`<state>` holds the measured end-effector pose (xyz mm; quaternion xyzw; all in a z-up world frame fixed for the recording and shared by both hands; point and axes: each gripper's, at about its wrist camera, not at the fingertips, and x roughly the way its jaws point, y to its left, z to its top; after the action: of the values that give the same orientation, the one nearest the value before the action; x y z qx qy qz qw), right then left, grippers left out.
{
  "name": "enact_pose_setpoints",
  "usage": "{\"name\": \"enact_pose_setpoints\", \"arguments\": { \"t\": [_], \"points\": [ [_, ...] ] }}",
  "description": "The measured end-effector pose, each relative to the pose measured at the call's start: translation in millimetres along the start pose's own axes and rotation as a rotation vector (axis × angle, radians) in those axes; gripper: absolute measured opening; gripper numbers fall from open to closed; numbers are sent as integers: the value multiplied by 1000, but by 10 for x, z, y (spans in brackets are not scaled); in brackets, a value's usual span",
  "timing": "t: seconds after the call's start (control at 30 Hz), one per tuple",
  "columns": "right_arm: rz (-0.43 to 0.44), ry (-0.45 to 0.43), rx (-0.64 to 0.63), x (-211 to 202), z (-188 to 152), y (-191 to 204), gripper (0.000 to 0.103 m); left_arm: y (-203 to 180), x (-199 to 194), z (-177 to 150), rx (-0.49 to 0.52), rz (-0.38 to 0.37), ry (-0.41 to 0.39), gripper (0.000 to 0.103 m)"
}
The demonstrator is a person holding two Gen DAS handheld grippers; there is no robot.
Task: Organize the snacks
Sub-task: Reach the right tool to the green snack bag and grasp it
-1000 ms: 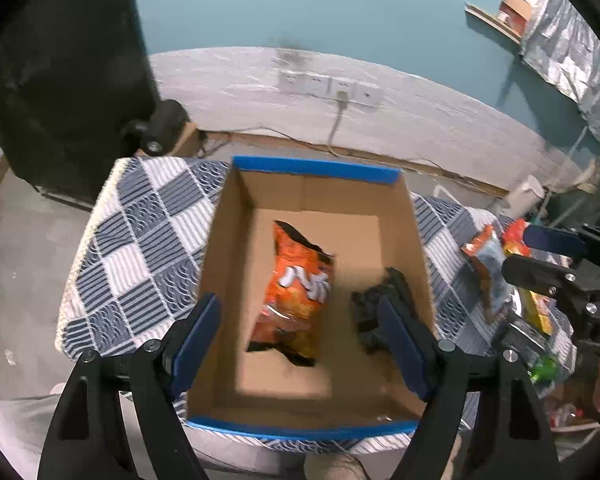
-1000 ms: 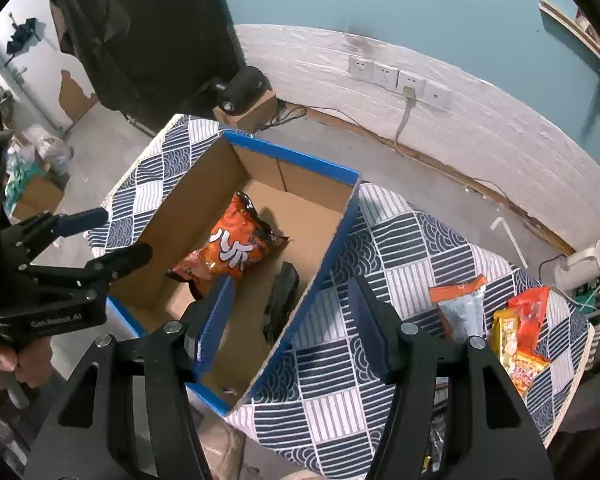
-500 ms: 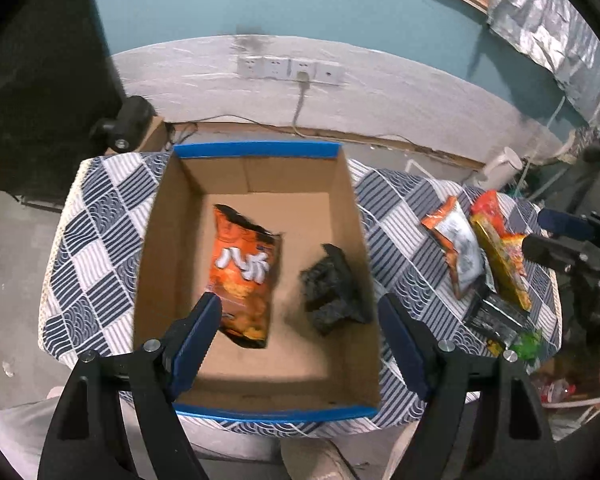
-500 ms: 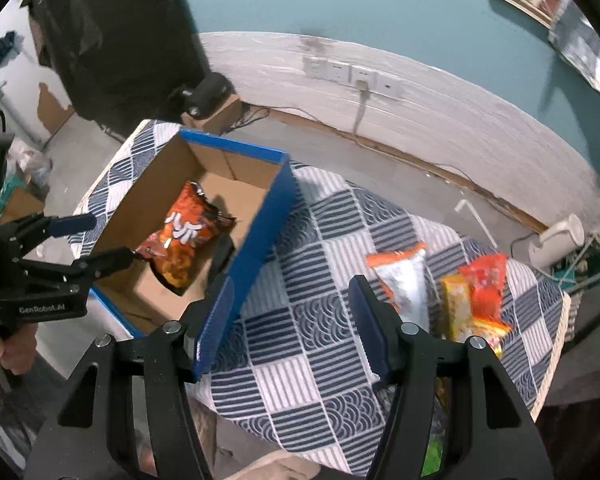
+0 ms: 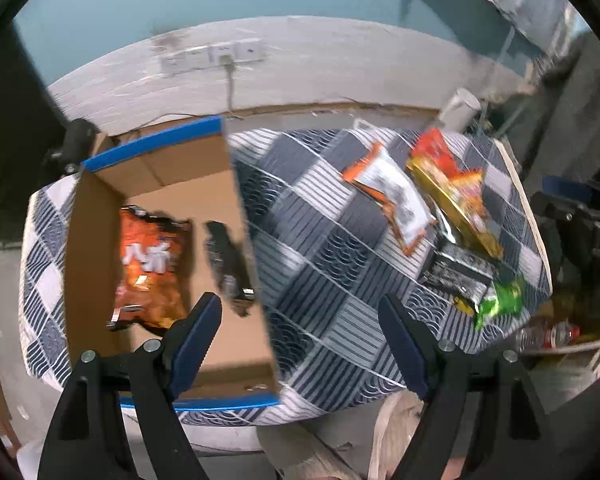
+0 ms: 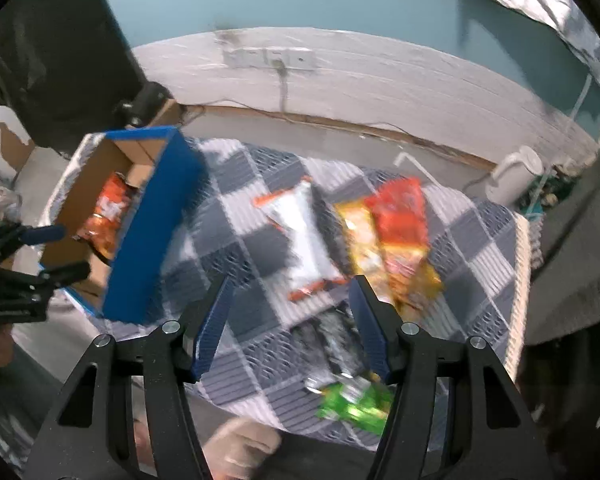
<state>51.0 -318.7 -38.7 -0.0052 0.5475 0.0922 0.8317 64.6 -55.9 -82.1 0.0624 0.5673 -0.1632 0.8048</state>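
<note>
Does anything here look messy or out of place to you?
Mostly the loose snacks: several packets lie overlapping in a heap on the checked cloth, outside the cardboard box. A green packet sits right at the table's near edge. Only two packets are in the box.

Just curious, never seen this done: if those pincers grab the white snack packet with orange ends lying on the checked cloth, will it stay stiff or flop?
The white snack packet with orange ends looks like thin foil film, so it would probably sag and crinkle. It lies flat, so likely light. The glossy surface might slip between fingers.
</note>
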Motion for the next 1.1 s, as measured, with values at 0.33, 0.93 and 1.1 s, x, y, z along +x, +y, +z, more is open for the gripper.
{"name": "enact_pose_setpoints", "arguments": {
  "t": [0.33,0.93,1.1],
  "points": [
    [-22,98,67,189,-623,-750,61,-627,339,-149,85,-41,100,82],
    [20,268,-104,677,-1350,-880,61,-1273,1094,-391,109,-96,169,82],
    [31,283,-151,736,-1420,-860,61,-1435,1269,-460,165,-86,199,82]
  ]
}}
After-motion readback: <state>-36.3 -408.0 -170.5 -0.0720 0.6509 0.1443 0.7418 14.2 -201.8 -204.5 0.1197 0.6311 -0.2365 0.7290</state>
